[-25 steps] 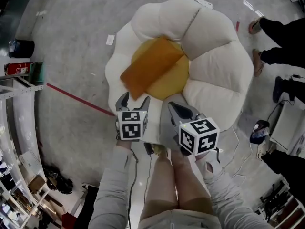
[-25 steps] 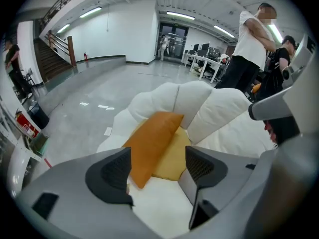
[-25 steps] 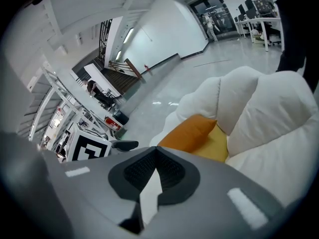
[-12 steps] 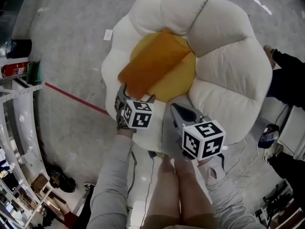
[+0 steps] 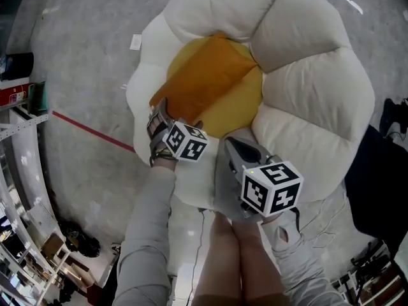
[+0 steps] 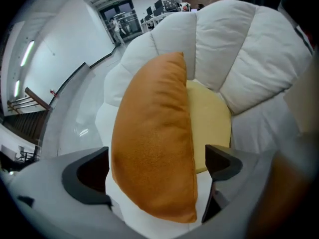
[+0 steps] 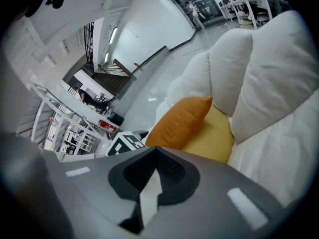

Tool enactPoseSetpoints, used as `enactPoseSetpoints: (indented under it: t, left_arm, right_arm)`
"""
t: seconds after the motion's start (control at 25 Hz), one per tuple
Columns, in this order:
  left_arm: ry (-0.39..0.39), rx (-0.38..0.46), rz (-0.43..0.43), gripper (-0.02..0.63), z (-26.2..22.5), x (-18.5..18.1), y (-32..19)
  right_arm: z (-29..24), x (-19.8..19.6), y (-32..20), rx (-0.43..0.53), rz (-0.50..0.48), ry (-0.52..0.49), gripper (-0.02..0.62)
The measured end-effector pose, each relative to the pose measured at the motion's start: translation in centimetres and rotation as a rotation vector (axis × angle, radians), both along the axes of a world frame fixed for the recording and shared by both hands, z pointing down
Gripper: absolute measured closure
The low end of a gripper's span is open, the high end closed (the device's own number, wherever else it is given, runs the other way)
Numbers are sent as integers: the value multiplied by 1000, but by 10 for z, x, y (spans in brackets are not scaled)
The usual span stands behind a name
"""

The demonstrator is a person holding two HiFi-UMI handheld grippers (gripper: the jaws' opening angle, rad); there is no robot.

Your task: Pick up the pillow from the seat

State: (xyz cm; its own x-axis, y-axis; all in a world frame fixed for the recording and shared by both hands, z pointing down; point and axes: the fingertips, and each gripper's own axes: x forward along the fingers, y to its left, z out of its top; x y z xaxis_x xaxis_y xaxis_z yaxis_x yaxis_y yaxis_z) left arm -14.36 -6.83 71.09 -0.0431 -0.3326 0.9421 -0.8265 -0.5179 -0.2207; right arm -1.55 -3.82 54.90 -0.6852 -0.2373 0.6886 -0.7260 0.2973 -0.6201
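The orange pillow [image 5: 204,85] lies slantwise on the yellow centre cushion [image 5: 239,110] of the seat [image 5: 306,107]. Its far end is tucked toward the seat's white back lobes, and its near corner spills onto the front lobe. That overhanging corner looks like the easiest purchase, which would explain why the left gripper [image 5: 177,118] points steeply down right over it at the seat's front edge.

The left gripper's jaws have just been opening and stand wide apart, straddling the pillow's near end. The left gripper view shows orange fabric between the pads [image 6: 224,163], with neither pad pressing in, so nothing is held yet. I judge the wide spread is meant to take in the pillow's plump thickness before a squeeze.

The right gripper [image 5: 237,146] hangs at the seat's front, just beside the left one and clear of the pillow. Its jaws are closed together on nothing, so it is probably kept in reserve, perhaps to steady the soft pillow once it is lifted. The grasp itself is not yet made.
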Motion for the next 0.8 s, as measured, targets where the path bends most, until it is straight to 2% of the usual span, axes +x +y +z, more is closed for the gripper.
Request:
enactPoseSetpoints:
  t: [0.16,0.32,0.56,0.8]
  left_arm:
    - [-87,-21,61,17,22,-9,0]
    - [-172,-18,64,17,33,-24,-14]
    - [-182,-98,71,17,47,-25,-19]
    - [-179,-84,72,22,48,-28,-22]
  right_arm:
    - [9,-2,-1,-12,5,1,595]
    - [19,0,-2,-24,11,3,596]
    - [30,4,1,-44,19,10,595]
    - [31,2,-4,-41,23,15,595]
